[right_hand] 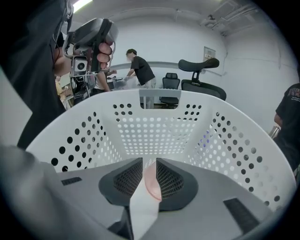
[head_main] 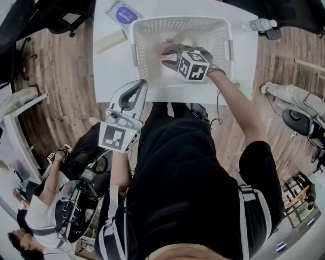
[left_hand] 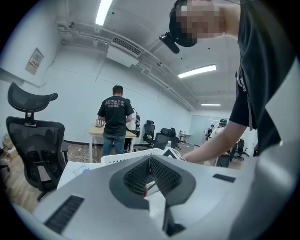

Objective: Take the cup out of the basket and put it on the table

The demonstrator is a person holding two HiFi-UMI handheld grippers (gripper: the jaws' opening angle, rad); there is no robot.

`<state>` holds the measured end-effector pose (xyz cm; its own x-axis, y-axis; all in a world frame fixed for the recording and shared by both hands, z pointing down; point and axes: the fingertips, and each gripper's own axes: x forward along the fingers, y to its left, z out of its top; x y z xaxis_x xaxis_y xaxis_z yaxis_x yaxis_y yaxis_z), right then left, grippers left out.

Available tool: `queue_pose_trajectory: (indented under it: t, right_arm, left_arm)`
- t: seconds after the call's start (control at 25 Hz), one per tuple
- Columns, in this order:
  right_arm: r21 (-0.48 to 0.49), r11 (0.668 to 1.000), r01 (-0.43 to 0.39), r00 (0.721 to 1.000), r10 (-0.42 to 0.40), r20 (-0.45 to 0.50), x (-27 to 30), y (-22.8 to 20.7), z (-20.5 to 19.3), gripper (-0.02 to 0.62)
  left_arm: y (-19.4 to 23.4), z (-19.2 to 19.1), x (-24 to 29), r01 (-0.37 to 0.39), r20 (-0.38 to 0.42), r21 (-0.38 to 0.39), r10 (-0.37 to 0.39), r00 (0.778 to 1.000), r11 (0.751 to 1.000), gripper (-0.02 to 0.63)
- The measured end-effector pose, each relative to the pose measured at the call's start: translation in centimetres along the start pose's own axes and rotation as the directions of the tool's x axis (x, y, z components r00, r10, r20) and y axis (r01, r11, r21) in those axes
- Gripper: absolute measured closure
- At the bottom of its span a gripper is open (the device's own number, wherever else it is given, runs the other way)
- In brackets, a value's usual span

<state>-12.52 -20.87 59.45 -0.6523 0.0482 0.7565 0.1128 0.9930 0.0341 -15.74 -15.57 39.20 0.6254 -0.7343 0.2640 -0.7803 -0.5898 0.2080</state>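
Cup: pale pink wall pinched between the right tongs, down inside the basket, not on the bench yet.
Left tongs: tips pressed together with nothing between them, held at the bench's near edge, just outside the basket's near left corner.
Right tongs: reaching into the basket, clamped on the cup's wall.
Basket: white, perforated, standing on the bench.
Bench: white; beyond the basket there's a blue-labelled packet far left and a bottle far right.
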Motion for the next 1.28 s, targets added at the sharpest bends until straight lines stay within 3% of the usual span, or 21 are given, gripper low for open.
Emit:
queue_pose_trajectory:
  t: [0.92,1.08,1.28]
  right_arm:
    - [-0.034,0.999,-0.022,0.992,0.017,-0.126,2.6,0.5,-2.8,0.512]
    - [-0.057,0.998,-0.006,0.989,-0.003,-0.146,2.6,0.1,-3.1,0.554]
    - [-0.055,0.998,-0.001,0.989,-0.008,-0.148,2.5,0.0,-3.1,0.560]
  left_arm:
    - [0.2,-0.4,-0.2,-0.003,-0.006,-0.022,0.003,1.000,1.000,0.584]
    - [0.3,-0.4,-0.2,-0.003,-0.007,-0.022,0.003,1.000,1.000,0.584]
    - [0.4,-0.3,-0.3,-0.005,-0.006,-0.025,0.004,1.000,1.000,0.584]
